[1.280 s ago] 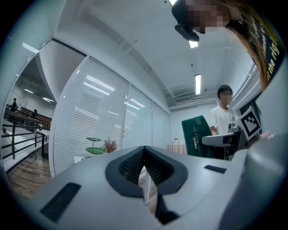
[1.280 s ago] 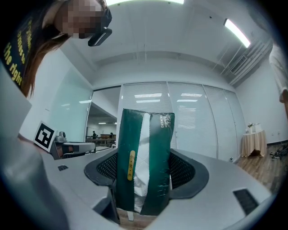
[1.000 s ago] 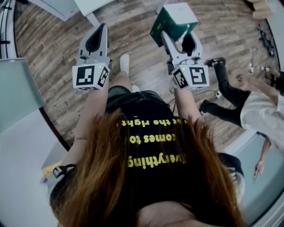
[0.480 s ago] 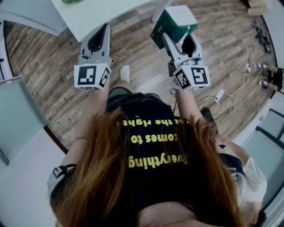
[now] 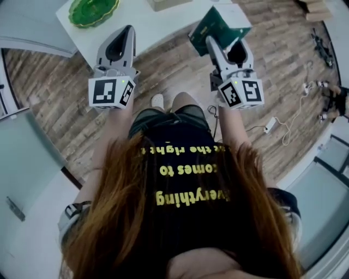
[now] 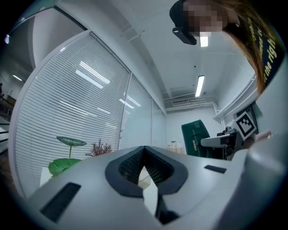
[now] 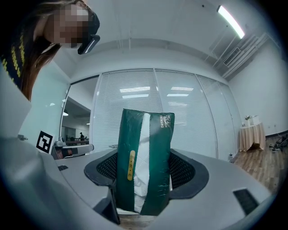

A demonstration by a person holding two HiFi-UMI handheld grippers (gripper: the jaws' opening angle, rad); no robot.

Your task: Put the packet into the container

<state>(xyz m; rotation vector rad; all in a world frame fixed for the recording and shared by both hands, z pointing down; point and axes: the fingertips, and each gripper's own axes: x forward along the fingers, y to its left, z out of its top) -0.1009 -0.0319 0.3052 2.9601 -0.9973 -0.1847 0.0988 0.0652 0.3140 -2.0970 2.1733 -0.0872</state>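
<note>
A dark green packet (image 5: 218, 24) with a white strip (image 7: 143, 157) stands upright between the jaws of my right gripper (image 5: 224, 41), which is shut on it. In the right gripper view its pads (image 7: 184, 170) press the packet's two sides. My left gripper (image 5: 126, 32) is held level beside it at the left, shut with nothing in it; its pads (image 6: 155, 168) meet at the tip. Both grippers hang over the near edge of a white table (image 5: 136, 32). A beige box-like thing (image 5: 169, 3) lies at the table's far side, cut off by the picture's top edge.
A green scalloped dish (image 5: 92, 11) sits on the table's left part and shows in the left gripper view (image 6: 69, 142). Wooden floor (image 5: 65, 103) lies below. Cables and a power strip (image 5: 270, 124) lie on the floor at the right. Glass walls with blinds (image 7: 148, 99) stand behind.
Both grippers have travelled forward together toward the white table, which has come into view with the green dish. The packet stays gripped. The person at the right has dropped out of view.
</note>
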